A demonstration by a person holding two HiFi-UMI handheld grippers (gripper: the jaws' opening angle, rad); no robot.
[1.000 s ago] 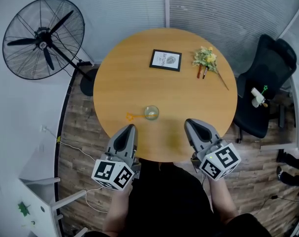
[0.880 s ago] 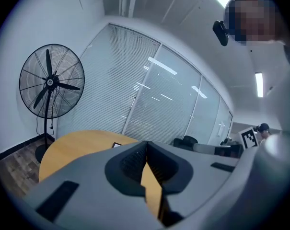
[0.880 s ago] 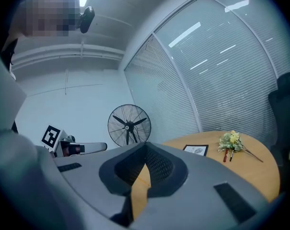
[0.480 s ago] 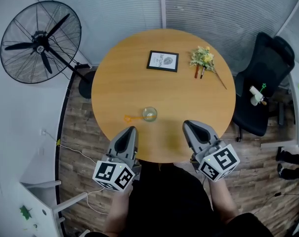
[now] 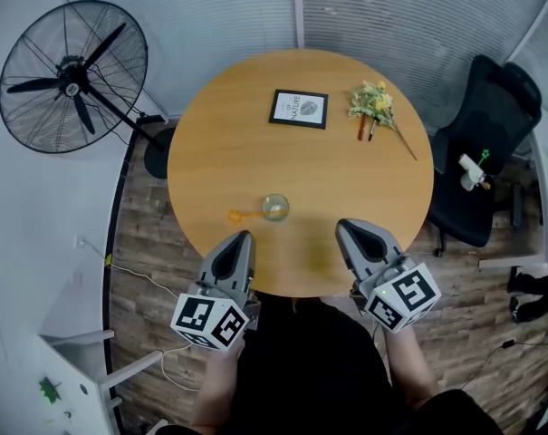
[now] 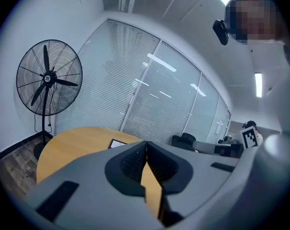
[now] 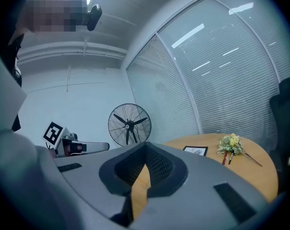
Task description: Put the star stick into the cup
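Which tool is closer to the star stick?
The left tool: the orange star stick lies just ahead of it, left of the cup; the right tool sits farther off.

Table (image 5: 246, 143) smooth matt wood, cup (image 5: 275, 207) clear & glossy, star stick (image 5: 240, 215) orange plastic, floor (image 5: 138, 284) rough wood planks, fan (image 5: 74, 64) black metal wire.
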